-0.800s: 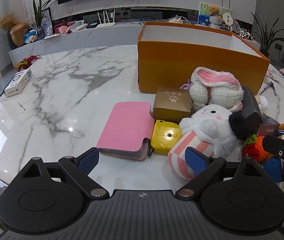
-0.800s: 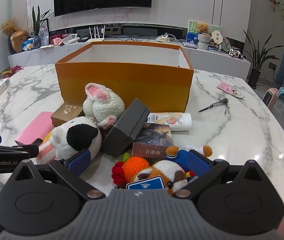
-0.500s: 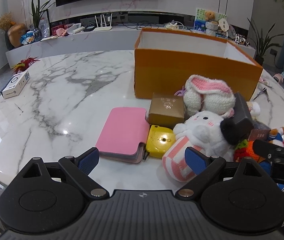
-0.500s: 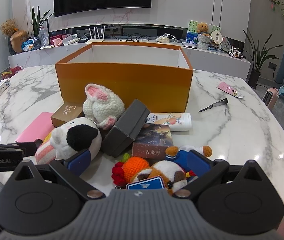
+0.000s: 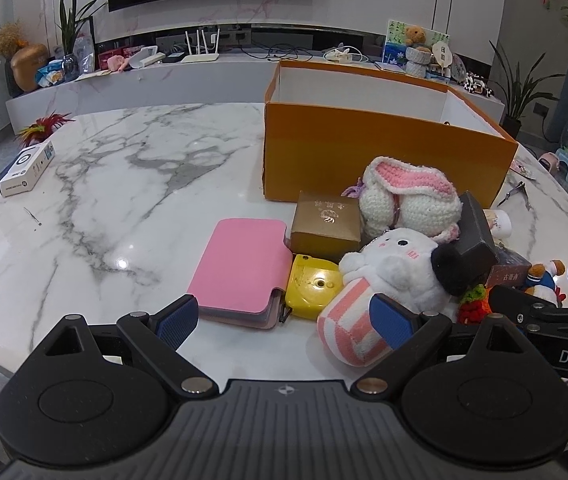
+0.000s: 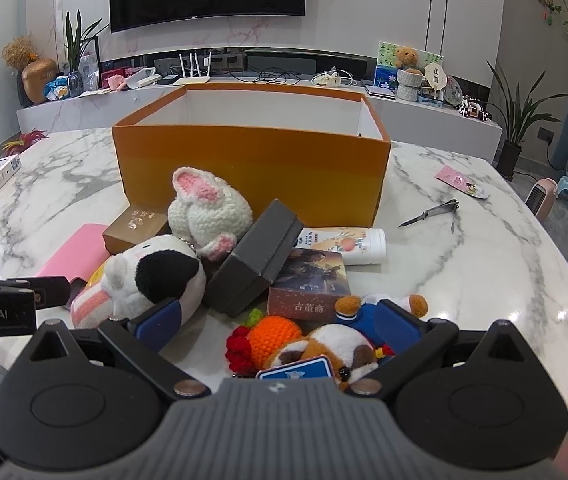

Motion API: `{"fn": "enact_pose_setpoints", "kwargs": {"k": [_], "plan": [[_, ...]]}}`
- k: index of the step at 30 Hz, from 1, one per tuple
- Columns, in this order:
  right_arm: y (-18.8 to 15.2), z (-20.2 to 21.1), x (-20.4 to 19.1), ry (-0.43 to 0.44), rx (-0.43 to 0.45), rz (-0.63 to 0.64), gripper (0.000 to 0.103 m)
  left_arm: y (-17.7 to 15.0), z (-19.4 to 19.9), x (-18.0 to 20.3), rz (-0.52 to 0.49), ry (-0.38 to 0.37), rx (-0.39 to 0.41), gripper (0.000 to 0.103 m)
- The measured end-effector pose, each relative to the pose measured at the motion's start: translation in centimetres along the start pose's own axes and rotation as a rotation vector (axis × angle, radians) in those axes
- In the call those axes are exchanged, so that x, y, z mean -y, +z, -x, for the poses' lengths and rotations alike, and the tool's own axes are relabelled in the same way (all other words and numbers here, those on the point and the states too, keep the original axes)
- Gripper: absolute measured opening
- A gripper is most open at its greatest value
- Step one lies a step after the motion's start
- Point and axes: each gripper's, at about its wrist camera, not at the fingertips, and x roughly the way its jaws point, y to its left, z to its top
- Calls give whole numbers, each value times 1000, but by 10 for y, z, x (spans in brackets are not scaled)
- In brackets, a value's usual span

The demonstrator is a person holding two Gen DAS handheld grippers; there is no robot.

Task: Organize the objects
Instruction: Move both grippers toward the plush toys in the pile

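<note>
both grippers spread wide over an untouched pile

the left gripper (image 5: 282,314) is seen with its jaws fully apart and nothing grasped; the pink notebook (image 5: 240,270) and the yellow tape measure (image 5: 311,286) lie just ahead of it, and one blue pad overlaps the pink-striped base of the plush cow (image 5: 387,276), though contact cannot be confirmed. over the last moment this view has been drawn back and raised slightly, so that more of the marble bench (image 5: 124,200) is shown in front of the pile. the right gripper (image 6: 278,320) is likewise released, held above the small orange and brown plush toys (image 6: 315,346); its view is practically unchanged.

the objects to be organized are all left outside the orange box (image 6: 252,164): the crocheted rabbit (image 6: 208,208), the gold box (image 6: 136,226), the grey box (image 6: 256,256) leaning on the pile, the card box (image 6: 311,284) and the white tube (image 6: 347,242). no item is seen inside the box from these views. the task is judged to be at its start, with a first pick yet to be made.
</note>
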Motion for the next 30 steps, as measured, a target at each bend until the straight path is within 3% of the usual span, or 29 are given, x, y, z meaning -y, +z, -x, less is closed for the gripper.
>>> {"fn": "enact_pose_setpoints", "kwargs": {"k": [23,30], "plan": [[0,0,0,-11,2,-5,102,0,-2,0,-3,-3,-13,103],[-3,7,21,-13,-10,-30,102,-5,-2,0,-40,-41,-25,103]]}}
